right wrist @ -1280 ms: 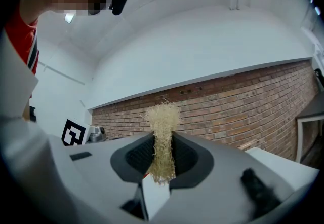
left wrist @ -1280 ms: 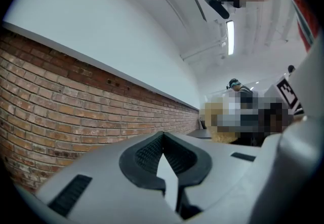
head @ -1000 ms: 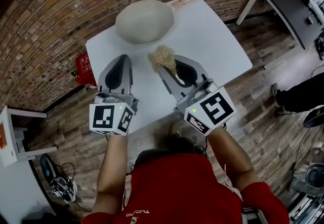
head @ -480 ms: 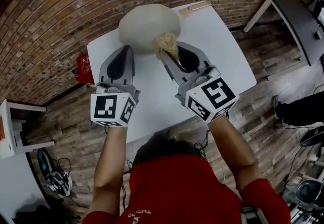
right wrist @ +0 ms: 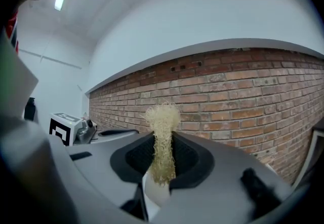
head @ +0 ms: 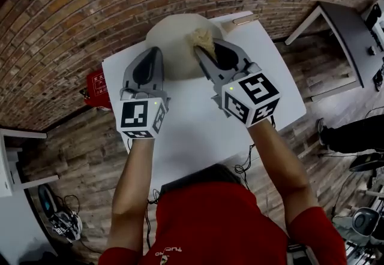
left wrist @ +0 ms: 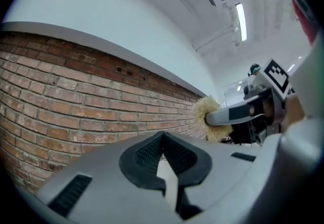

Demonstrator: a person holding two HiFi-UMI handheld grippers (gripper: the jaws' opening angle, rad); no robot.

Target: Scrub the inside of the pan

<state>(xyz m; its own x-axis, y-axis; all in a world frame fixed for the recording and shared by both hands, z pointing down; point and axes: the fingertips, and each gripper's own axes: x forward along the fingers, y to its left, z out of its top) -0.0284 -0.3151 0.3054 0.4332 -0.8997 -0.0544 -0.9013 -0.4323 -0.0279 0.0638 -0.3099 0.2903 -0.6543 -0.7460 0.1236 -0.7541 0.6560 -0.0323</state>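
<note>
One pan (head: 171,42), handle pointing far-right; right gripper (right wrist: 161,159) pinches scrubber (right wrist: 162,116).

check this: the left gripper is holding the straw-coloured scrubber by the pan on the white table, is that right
Not quite. The scrubber is clamped in the right gripper, as the right gripper view shows; the left gripper is shut on nothing. The rest holds: it is by the pan on the white table.

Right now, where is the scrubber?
In the head view the scrubber is clamped in the right gripper, over the right side of the pan.
</note>
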